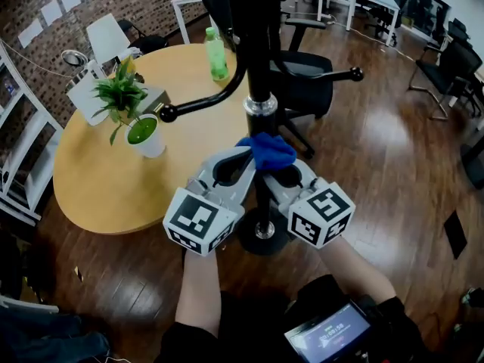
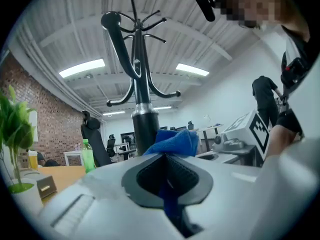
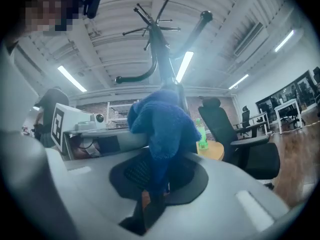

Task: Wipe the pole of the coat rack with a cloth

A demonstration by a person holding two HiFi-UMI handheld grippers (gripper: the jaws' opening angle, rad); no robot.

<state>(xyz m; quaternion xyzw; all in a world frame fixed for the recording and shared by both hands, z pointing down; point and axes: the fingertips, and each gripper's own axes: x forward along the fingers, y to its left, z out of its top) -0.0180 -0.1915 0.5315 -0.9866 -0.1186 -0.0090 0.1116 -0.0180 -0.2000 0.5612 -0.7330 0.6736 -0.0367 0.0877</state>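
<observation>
A white round pot (image 1: 147, 136) holding a leafy green plant (image 1: 121, 93) stands on the round wooden table (image 1: 98, 180), to the left of the left gripper (image 1: 240, 157) and a little beyond it. A green translucent plastic bottle (image 1: 217, 55) stands capped and upright on the same table, well ahead of both grippers and just left of the pole. Its label is too small to read.

The left gripper's jaws are clenched on a fold of the bright blue fleecy cloth (image 1: 266, 151), a strip of which runs down between them. The right gripper (image 1: 283, 169) is likewise clamped on the cloth, which is bunched above its jaws. The cloth lies between the two grippers' tips, pressed against the black metal pole of the coat rack (image 1: 259, 66), just below its chrome collar (image 1: 259, 106).

Each gripper's white cube (image 1: 198, 221) shows black-and-white square markers, which are patterns and not letters.
</observation>
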